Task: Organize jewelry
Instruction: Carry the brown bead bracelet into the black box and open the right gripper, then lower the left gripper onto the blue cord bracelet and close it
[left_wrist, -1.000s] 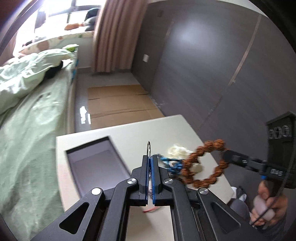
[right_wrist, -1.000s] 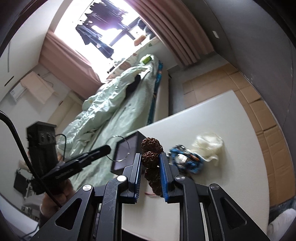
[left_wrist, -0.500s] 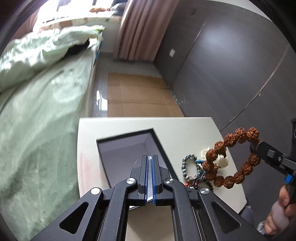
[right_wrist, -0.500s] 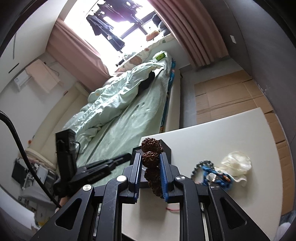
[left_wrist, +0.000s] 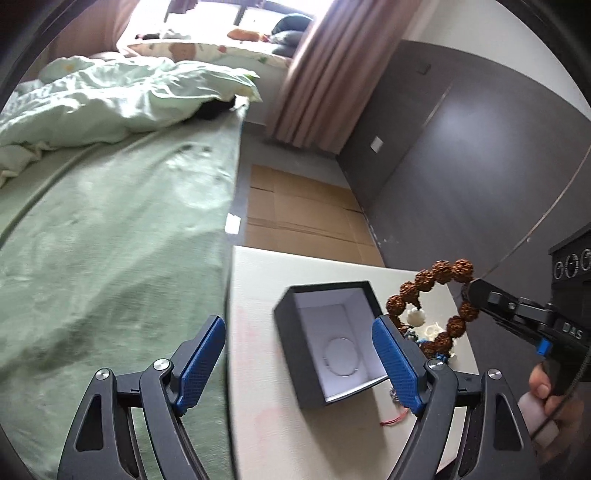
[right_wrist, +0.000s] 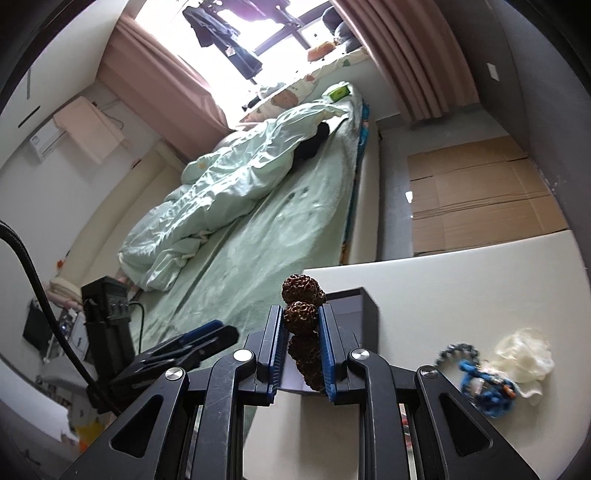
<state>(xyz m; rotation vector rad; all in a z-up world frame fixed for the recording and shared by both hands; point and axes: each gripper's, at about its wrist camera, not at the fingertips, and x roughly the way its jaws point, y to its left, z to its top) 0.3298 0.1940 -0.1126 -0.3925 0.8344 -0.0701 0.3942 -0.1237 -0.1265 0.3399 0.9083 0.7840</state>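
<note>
Gripping a brown bead bracelet (right_wrist: 301, 317), the right gripper (right_wrist: 301, 350) hangs it just beyond the open black box (left_wrist: 295, 350) on the table (left_wrist: 258, 369). The left gripper (left_wrist: 299, 354) has just sprung wide, nothing between its pads; a thin ring (left_wrist: 341, 357) lies in the box below it.
</note>
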